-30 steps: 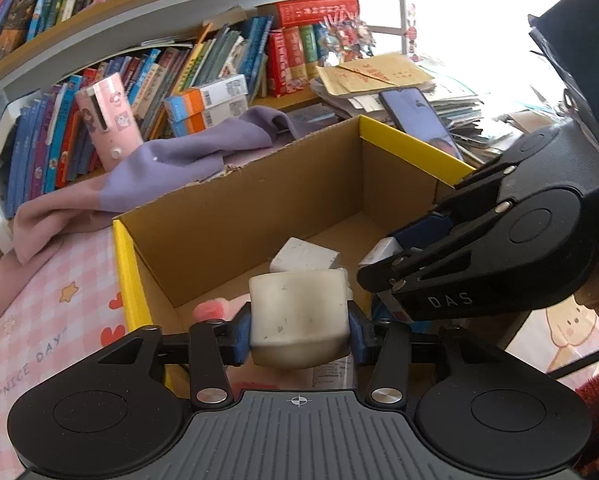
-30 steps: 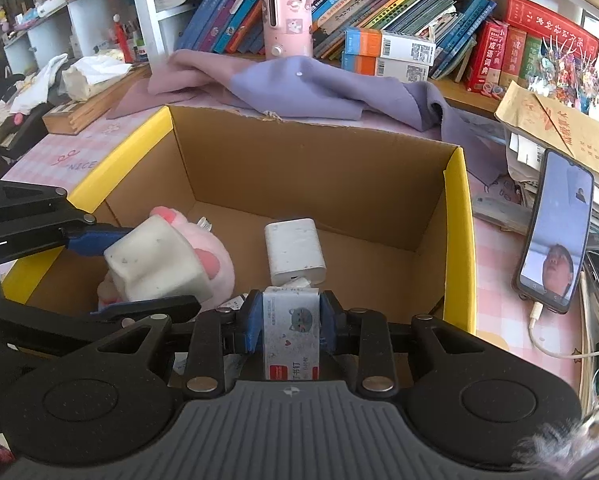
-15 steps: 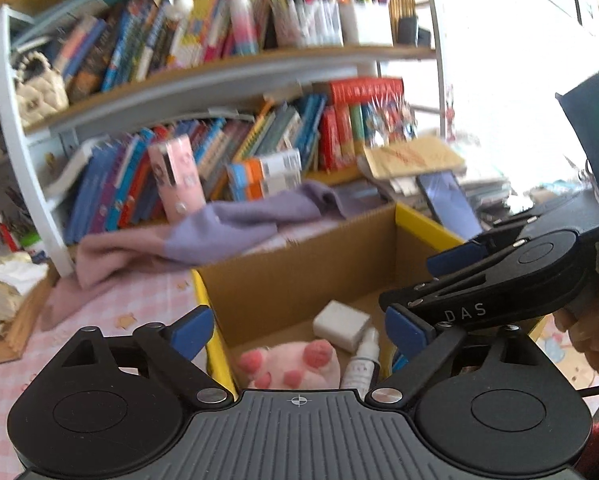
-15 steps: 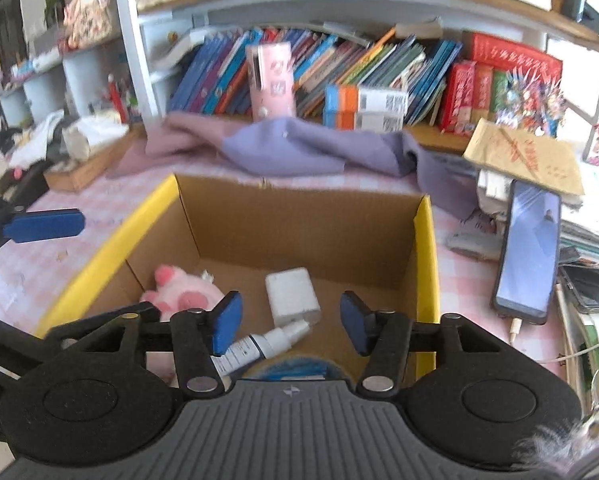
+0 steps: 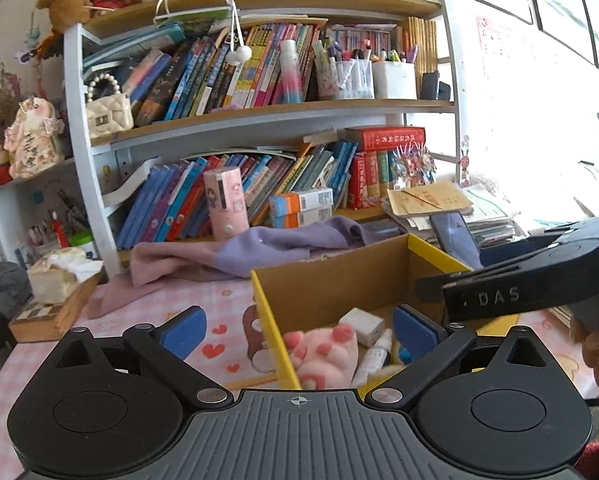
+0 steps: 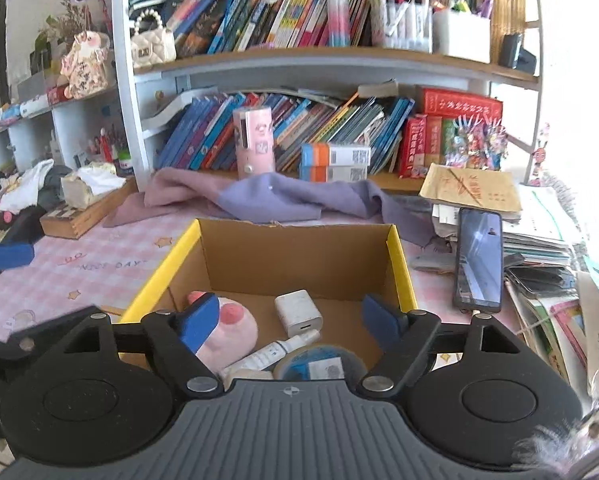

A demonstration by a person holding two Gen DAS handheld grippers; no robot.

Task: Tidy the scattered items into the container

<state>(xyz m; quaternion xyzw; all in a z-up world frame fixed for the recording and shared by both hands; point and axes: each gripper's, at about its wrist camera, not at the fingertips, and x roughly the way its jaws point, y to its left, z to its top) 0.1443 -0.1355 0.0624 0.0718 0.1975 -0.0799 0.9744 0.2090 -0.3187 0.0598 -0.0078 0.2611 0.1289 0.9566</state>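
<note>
the cardboard box (image 6: 295, 264) already holds a pink plush (image 6: 231, 330), a white charger (image 6: 298, 312), a small bottle (image 6: 279, 350) and a tape roll (image 6: 319, 364) — both the left gripper (image 5: 297, 326) and right gripper (image 6: 287, 320) are opening with nothing between the jaws. no stray items show on the pink tablecloth (image 6: 99, 256) — likely near done.

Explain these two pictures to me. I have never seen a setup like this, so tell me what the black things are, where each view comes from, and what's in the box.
There is no robot: a person carries one hand-held gripper in each hand, with a camera looking along its blue fingers. One view comes from the left hand-held gripper, the other from the right hand-held gripper. Both are opening with nothing between the jaws. Below them a cardboard box stands on a pink checked tablecloth. Inside lie a pink plush toy, a white charger, a small spray bottle and a tape roll.
</note>
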